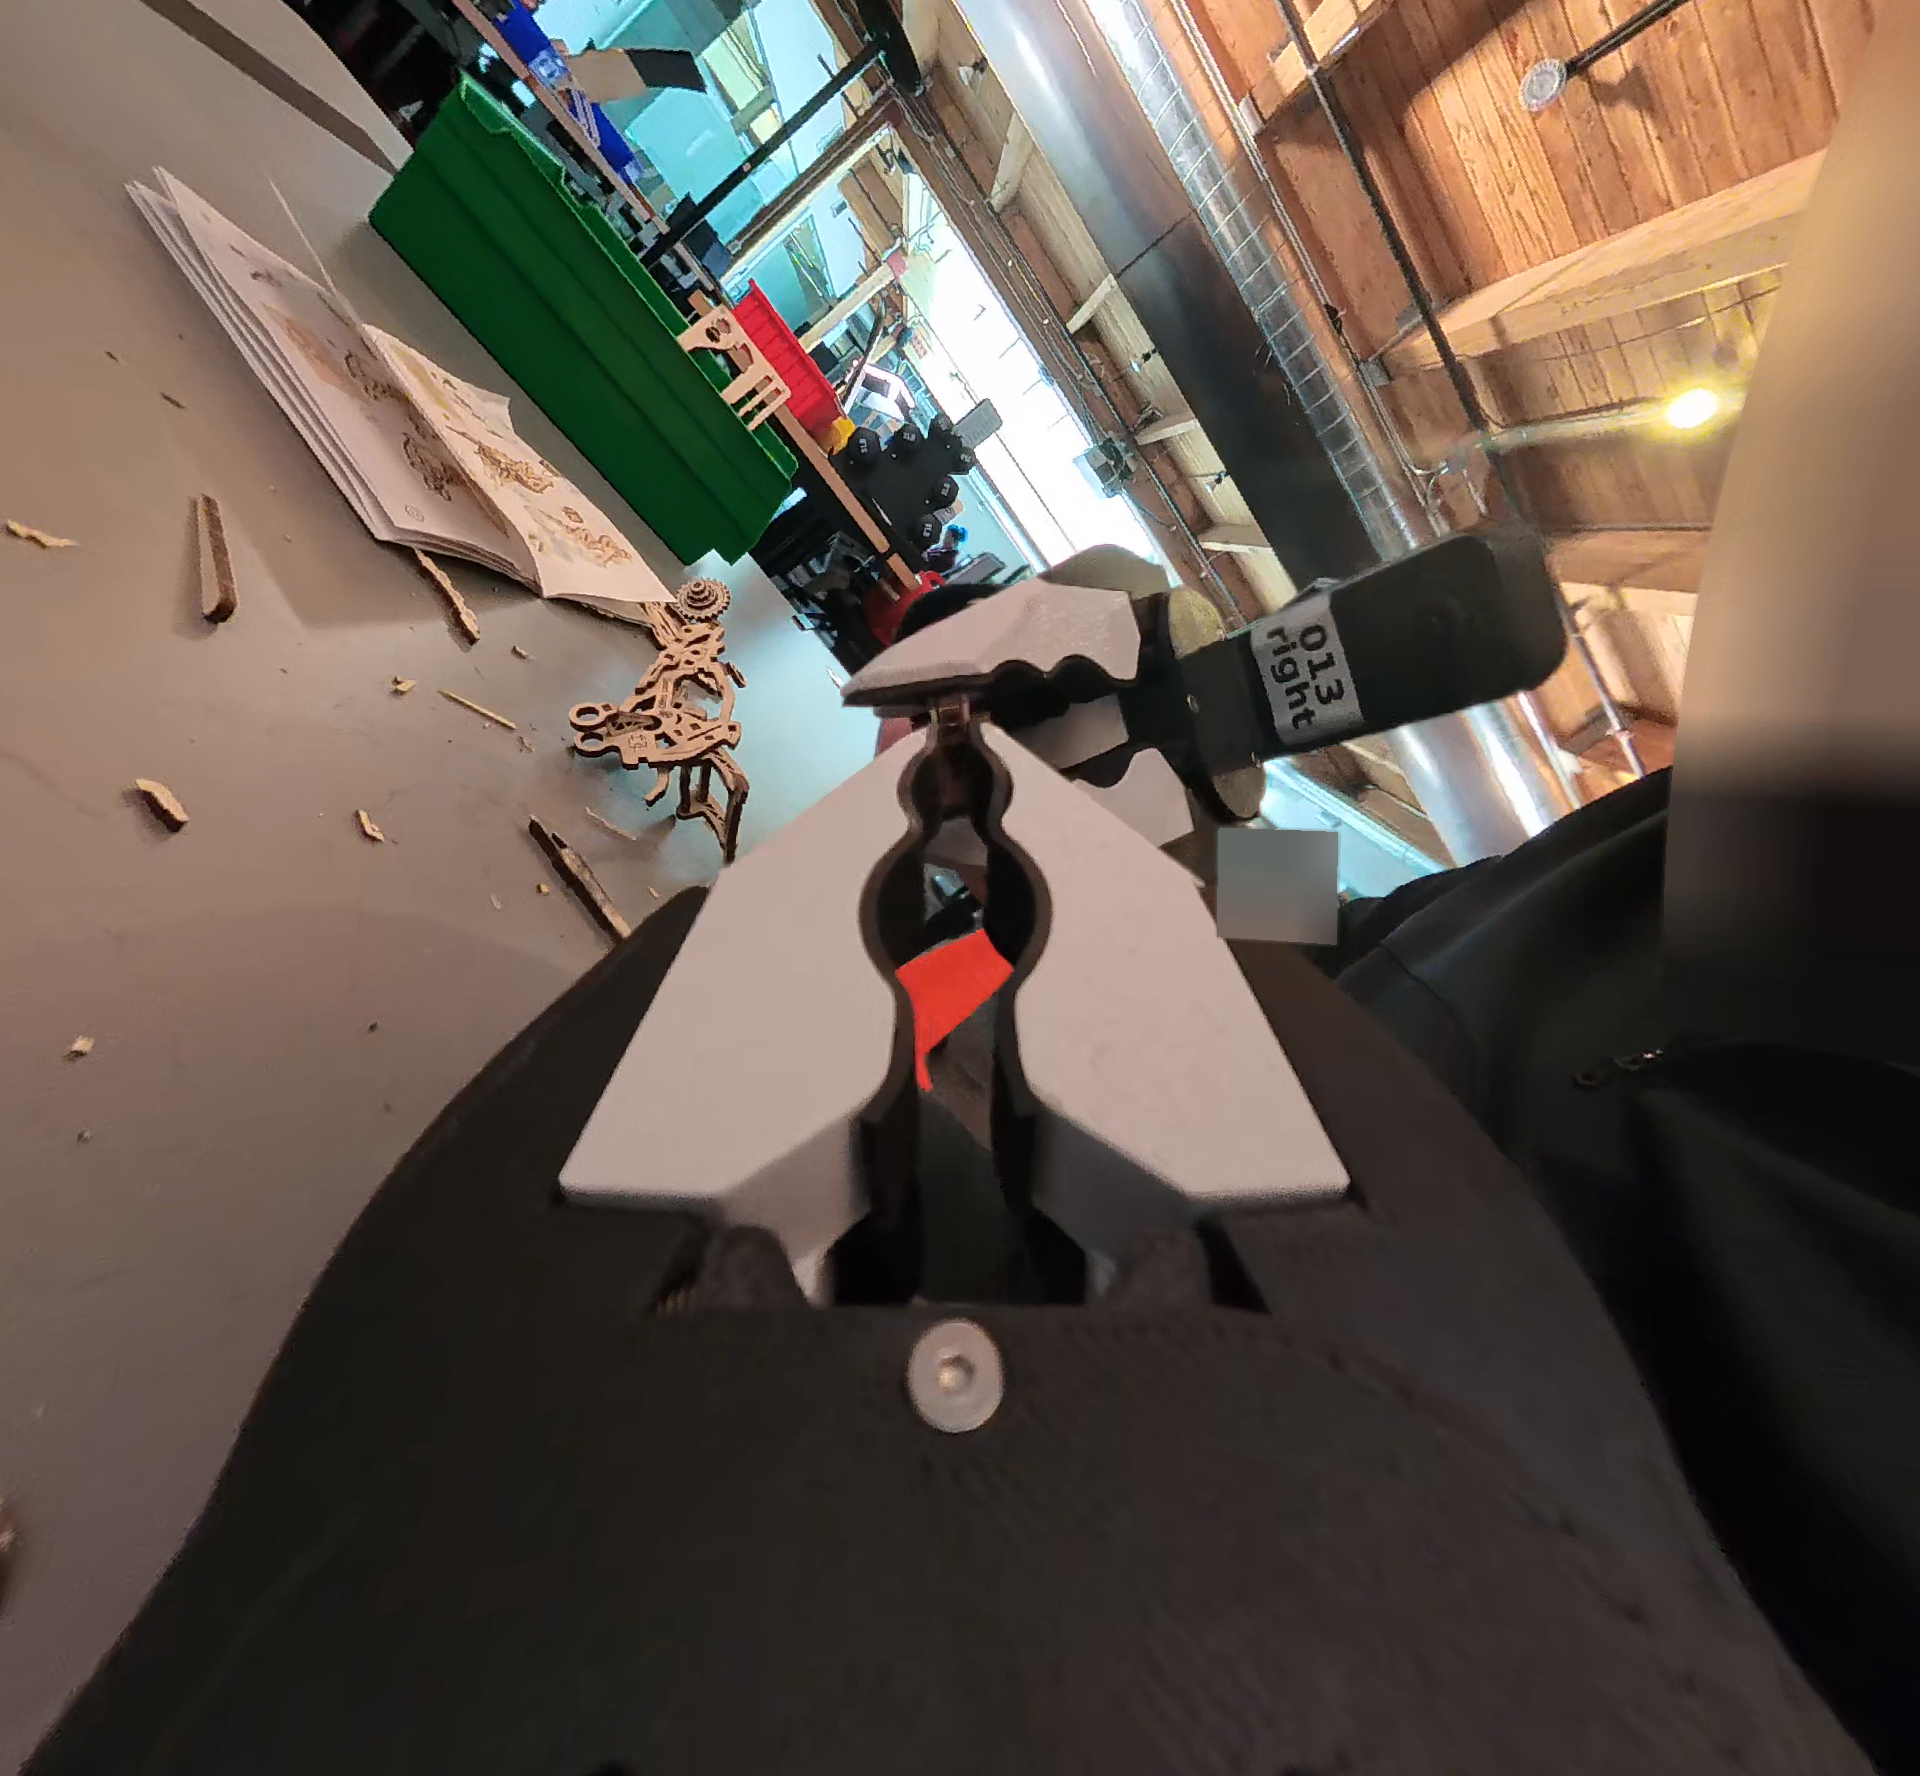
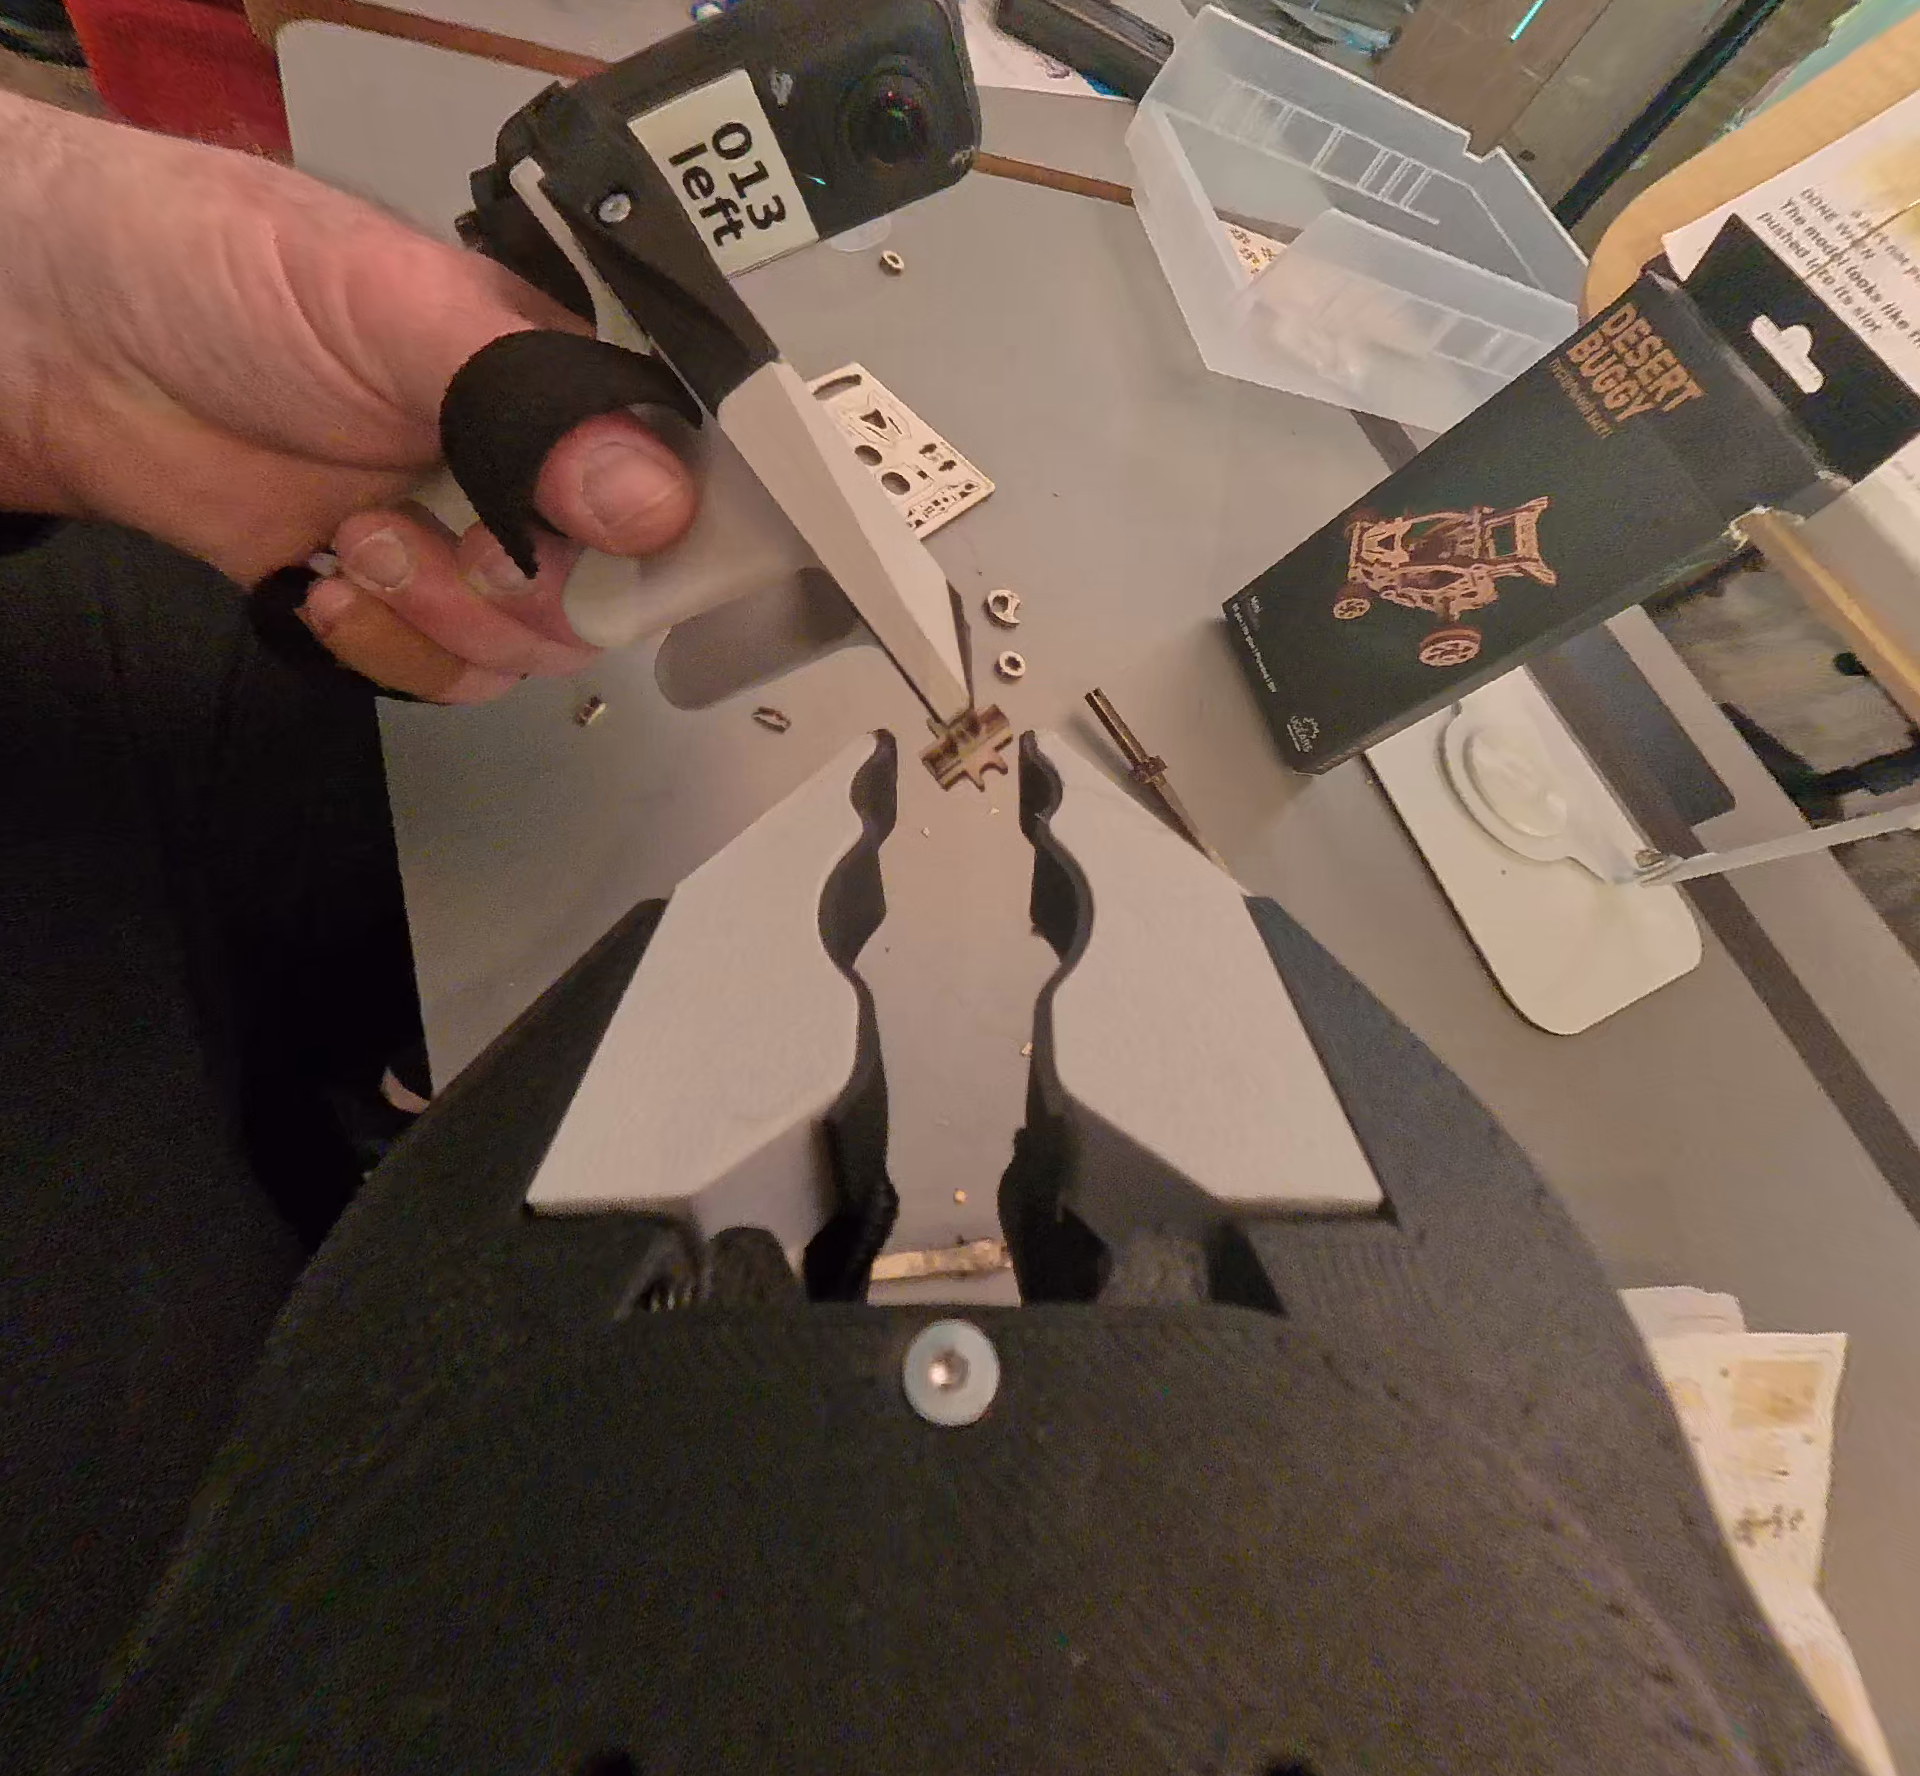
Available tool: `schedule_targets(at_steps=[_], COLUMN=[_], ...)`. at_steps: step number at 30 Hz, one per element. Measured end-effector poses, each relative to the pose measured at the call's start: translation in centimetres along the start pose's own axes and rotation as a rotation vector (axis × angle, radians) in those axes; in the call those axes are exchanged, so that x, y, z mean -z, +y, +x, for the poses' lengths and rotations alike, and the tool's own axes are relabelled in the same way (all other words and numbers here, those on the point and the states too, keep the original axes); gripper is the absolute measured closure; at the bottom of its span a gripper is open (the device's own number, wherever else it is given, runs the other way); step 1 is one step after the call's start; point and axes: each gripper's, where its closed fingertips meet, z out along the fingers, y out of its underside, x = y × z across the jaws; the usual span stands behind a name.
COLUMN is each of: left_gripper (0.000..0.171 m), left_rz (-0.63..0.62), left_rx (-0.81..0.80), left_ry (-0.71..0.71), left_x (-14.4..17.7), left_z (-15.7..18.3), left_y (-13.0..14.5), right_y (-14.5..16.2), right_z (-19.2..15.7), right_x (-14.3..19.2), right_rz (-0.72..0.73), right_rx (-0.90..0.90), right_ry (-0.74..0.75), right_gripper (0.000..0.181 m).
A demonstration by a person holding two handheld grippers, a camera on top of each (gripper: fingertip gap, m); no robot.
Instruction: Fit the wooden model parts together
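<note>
My left gripper [image 1: 951, 752] is shut on a small wooden model part [image 1: 951, 724] pinched at its fingertips. In the right wrist view a hand holds the left gripper [image 2: 948, 700], which carries this slotted part [image 2: 971, 750] just above the grey table [image 2: 1091, 479]. My right gripper [image 2: 956, 760] is open, its jaws standing on either side of the part without touching it. One of its fingers [image 1: 997, 646] shows just beyond the left gripper's tips. A partly built wooden model [image 1: 665, 718] lies on the table to the left.
An open instruction booklet [image 1: 395, 417] and a green bin [image 1: 582, 313] lie far left. A black kit box [image 2: 1507, 521], a clear plastic organiser [image 2: 1340, 251], a punched wooden sheet [image 2: 904, 459], a wooden axle [image 2: 1132, 760] and small rings [image 2: 1003, 606] lie around. Wood scraps [image 1: 213, 557] litter the table. My left and right fingertips are right by each other.
</note>
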Motion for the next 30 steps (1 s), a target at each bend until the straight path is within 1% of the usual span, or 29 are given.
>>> schedule_targets(at_steps=[3,6,7,9,12,13,16,18,21,25,30], left_gripper=[0.171,0.17,0.171,0.17,0.17,0.17,0.17,0.17,0.17,0.17,0.17], left_rz=[-0.008,-0.035,-0.048,-0.121,-0.247,-0.287,-0.36,-0.426,-0.52,-0.614,-0.653], left_rx=[-0.053,-0.143,-0.185,-0.291,-0.364,-0.379,-0.437,-0.51,-0.559,-0.6,-0.59], left_ry=[-0.017,-0.05,-0.082,-0.226,-0.47,-0.529,-0.634,-0.67,-0.7,-0.735,-0.726], left_x=[0.2,0.5,0.7,1.3,2.7,3.1,3.6,3.5,3.7,4.3,4.7], left_z=[0.1,0.2,-0.1,-1.9,-5.6,-6.7,-8.4,-9.1,-10.0,-10.8,-10.9], left_y=[-0.2,-0.2,-0.3,0.2,1.3,1.8,2.8,3.6,4.9,6.0,6.5], right_y=[-0.1,0.0,0.0,0.3,1.2,1.6,3.2,4.1,6.3,6.9,7.2], right_z=[0.0,0.2,0.2,0.4,1.2,1.2,0.3,-0.3,-0.7,-0.7,-0.9], right_x=[0.1,0.3,0.4,0.5,0.6,0.5,-0.5,-1.1,-2.0,-2.0,-2.2], right_rz=[0.026,0.04,0.046,0.046,0.013,-0.013,-0.104,-0.155,-0.263,-0.273,-0.274], right_rx=[-0.063,-0.122,-0.142,-0.18,-0.222,-0.234,-0.247,-0.246,-0.25,-0.298,-0.312], right_ry=[-0.034,-0.061,-0.07,-0.078,-0.059,-0.058,-0.09,-0.111,-0.106,-0.126,-0.135], right_gripper=[0.16,0.159,0.159,0.159,0.162,0.162,0.163,0.165,0.167,0.17,0.17])
